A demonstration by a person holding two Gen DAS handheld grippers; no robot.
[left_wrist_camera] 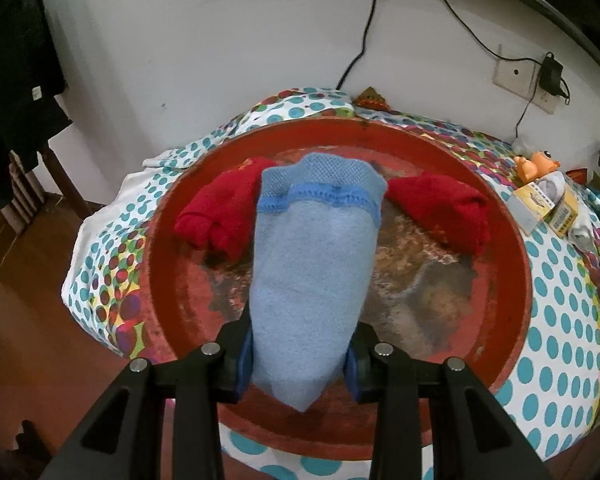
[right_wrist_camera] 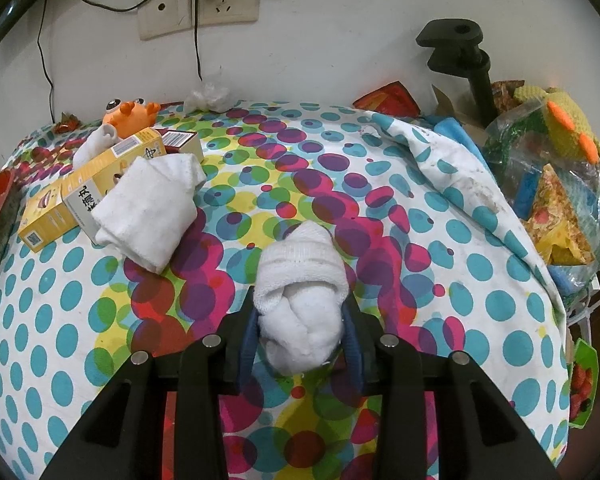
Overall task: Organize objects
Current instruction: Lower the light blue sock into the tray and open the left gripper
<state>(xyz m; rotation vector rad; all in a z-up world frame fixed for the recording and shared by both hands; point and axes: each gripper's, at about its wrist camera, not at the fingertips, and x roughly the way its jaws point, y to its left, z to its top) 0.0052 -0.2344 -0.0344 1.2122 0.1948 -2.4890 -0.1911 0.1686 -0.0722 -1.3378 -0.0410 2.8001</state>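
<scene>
Nearest to me, left view: my left gripper (left_wrist_camera: 300, 364), its two blue pads pressed against the sides of a blue sock (left_wrist_camera: 314, 264).
Left grip: clamped on the sock near its toe end; the cuff with the darker blue band points away from me.
Where the blue sock is: in my grip over a round red tray (left_wrist_camera: 516, 236); I cannot tell whether the cuff rests on the tray floor.
Already in the tray: two red socks, one on the left (left_wrist_camera: 220, 216) and one on the right (left_wrist_camera: 440, 208), on either side of the blue sock.
Nearest to me, right view: my right gripper (right_wrist_camera: 302, 334), clamped on a rolled white sock (right_wrist_camera: 302, 300).
Where the white sock is: in my grip above the spotted tablecloth (right_wrist_camera: 80, 320), well apart from the tray.
Other things: a second white sock (right_wrist_camera: 150, 210) lying against a yellow box (right_wrist_camera: 84, 192), and an orange toy (right_wrist_camera: 130, 114) behind them.
How the socks handle: I judge them light, soft and floppy, not fragile; they squash under the pads and the free end droops.
Where to take hold: across the thick middle of a roll, or where the fabric is doubled, so the pads bite bulk and not a single loose layer.
</scene>
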